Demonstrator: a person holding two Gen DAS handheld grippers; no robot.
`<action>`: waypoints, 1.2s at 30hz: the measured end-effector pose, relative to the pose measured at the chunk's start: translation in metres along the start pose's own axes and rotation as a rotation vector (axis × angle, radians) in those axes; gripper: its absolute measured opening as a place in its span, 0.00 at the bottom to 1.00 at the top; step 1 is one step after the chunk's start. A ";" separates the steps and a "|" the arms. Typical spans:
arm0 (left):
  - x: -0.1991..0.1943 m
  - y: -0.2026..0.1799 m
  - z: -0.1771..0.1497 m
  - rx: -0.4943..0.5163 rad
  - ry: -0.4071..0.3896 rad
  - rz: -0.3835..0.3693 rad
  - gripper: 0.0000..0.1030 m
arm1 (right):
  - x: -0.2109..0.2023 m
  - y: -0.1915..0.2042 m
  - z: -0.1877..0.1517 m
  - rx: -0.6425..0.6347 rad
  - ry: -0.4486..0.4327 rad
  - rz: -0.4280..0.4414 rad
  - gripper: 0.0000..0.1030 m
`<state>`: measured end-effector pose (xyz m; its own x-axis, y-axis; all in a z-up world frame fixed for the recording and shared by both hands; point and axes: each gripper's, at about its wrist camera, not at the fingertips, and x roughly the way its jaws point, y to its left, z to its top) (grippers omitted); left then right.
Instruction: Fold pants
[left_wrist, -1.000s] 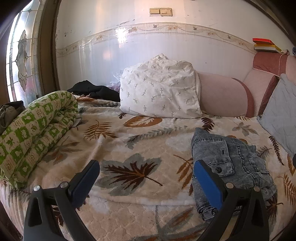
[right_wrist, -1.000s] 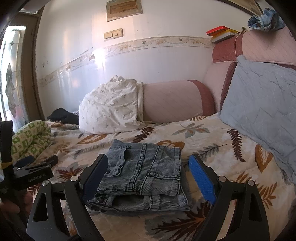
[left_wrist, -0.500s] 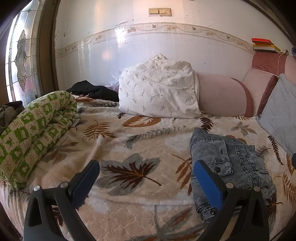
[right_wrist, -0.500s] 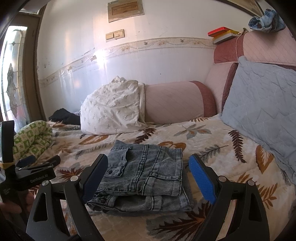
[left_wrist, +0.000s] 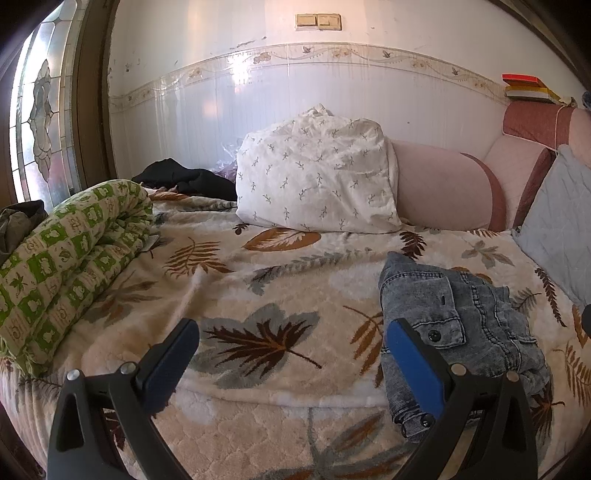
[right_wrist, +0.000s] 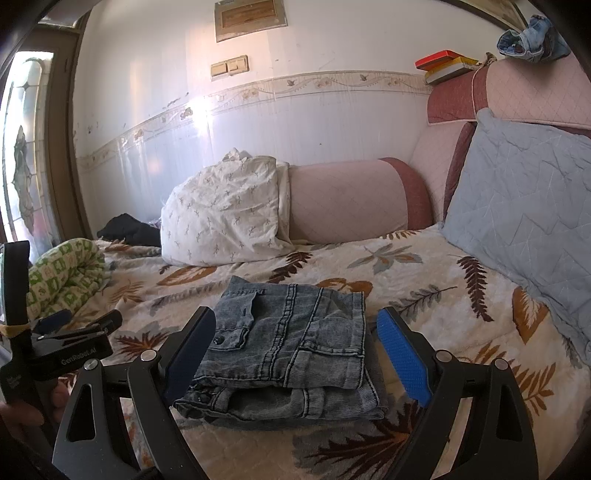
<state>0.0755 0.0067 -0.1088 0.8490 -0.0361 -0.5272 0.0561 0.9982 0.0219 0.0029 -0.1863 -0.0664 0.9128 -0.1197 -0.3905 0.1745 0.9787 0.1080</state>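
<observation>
Grey-blue denim pants (right_wrist: 288, 343) lie folded into a compact rectangle on the leaf-patterned blanket (right_wrist: 424, 280). In the left wrist view the pants (left_wrist: 454, 317) sit at the right, behind my right finger. My left gripper (left_wrist: 291, 354) is open and empty, held above the blanket to the left of the pants. My right gripper (right_wrist: 295, 347) is open and empty, with the folded pants framed between its jaws just beyond the tips. The left gripper (right_wrist: 79, 321) also shows at the left edge of the right wrist view.
A green-and-white rolled quilt (left_wrist: 70, 254) lies at the left. A white patterned pillow (left_wrist: 317, 181) and a pink bolster (left_wrist: 443, 192) line the wall. A light blue cushion (right_wrist: 528, 206) leans at the right. Dark clothes (left_wrist: 184, 181) lie at the back left.
Both grippers have drifted slightly; the pants stay folded and still. Both grippers remain open.
</observation>
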 end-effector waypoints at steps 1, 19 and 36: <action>0.000 0.000 0.000 0.005 0.001 -0.002 1.00 | 0.000 0.000 0.000 -0.002 -0.001 -0.001 0.87; 0.000 -0.001 0.001 0.005 -0.002 0.000 1.00 | 0.002 0.001 -0.001 -0.007 0.000 0.002 0.87; 0.000 -0.002 0.001 0.007 0.003 -0.001 1.00 | 0.001 0.006 -0.002 -0.044 -0.007 0.002 0.87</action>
<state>0.0758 0.0044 -0.1084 0.8473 -0.0370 -0.5299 0.0609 0.9978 0.0277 0.0039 -0.1800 -0.0673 0.9156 -0.1189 -0.3841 0.1568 0.9852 0.0688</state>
